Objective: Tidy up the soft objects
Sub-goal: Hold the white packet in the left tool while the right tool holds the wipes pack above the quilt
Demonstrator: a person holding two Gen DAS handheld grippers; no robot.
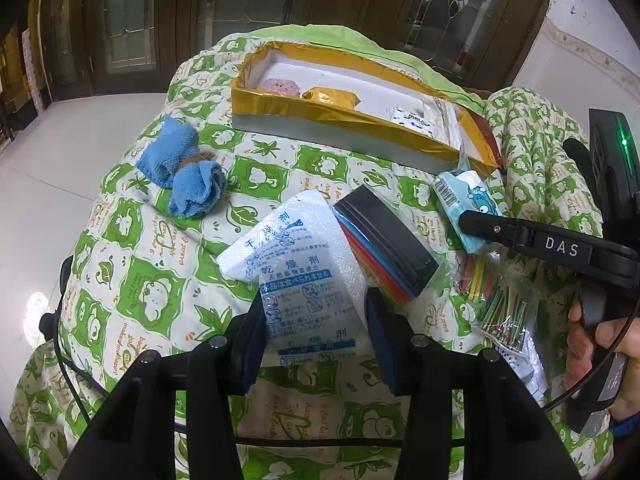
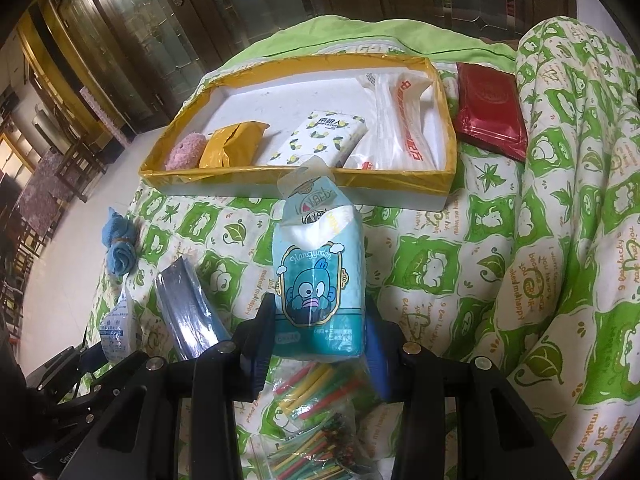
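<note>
My left gripper [image 1: 314,328] is shut on a white desiccant packet [image 1: 298,264] with blue print, held above the green patterned quilt [image 1: 132,280]. My right gripper [image 2: 320,332] is shut on a light blue cartoon tissue pack [image 2: 318,276], also seen in the left wrist view [image 1: 466,200]. A gold-rimmed white tray [image 2: 448,160] lies ahead on the quilt. It holds a pink fluffy item [image 2: 182,152], a yellow pouch [image 2: 228,142], a lemon-print tissue pack [image 2: 320,138] and a white plastic bag [image 2: 400,124]. A blue rolled cloth [image 1: 184,172] lies left of the tray.
A black pack of coloured sheets [image 1: 388,244] lies beside the desiccant packet. Bags of coloured sticks [image 2: 312,420] lie under my right gripper. A red packet [image 2: 490,108] lies right of the tray. The quilt drops to a white tiled floor [image 1: 52,168] on the left.
</note>
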